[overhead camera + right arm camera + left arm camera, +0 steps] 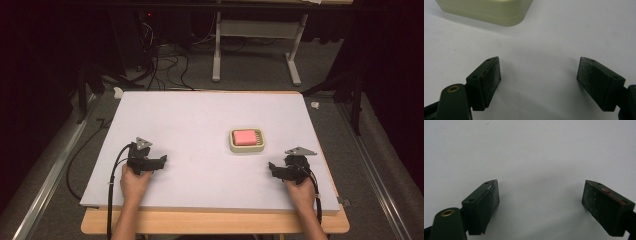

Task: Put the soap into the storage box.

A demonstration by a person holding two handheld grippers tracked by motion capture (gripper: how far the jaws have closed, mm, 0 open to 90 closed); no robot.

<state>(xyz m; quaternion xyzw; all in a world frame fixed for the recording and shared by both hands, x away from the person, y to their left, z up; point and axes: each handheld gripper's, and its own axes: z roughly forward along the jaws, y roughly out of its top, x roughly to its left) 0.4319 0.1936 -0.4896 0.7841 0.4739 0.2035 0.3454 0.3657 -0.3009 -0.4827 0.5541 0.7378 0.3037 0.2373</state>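
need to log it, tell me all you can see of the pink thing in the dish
The pink block is a flat, rounded rectangle, matte and evenly coloured, maybe a sponge or soap; which one cannot be told. It lies flat inside a cream dish with rounded corners and a raised rim; ridges of the dish show beside it on its right. The dish sits on the white table, right of centre. Nothing else touches the block; both grippers are apart from it, nearer the person.

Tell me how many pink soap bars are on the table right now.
1. The pink soap bar lies in the cream dish, right of the table's middle, ahead of the right gripper. Nothing on the white board could hide another.
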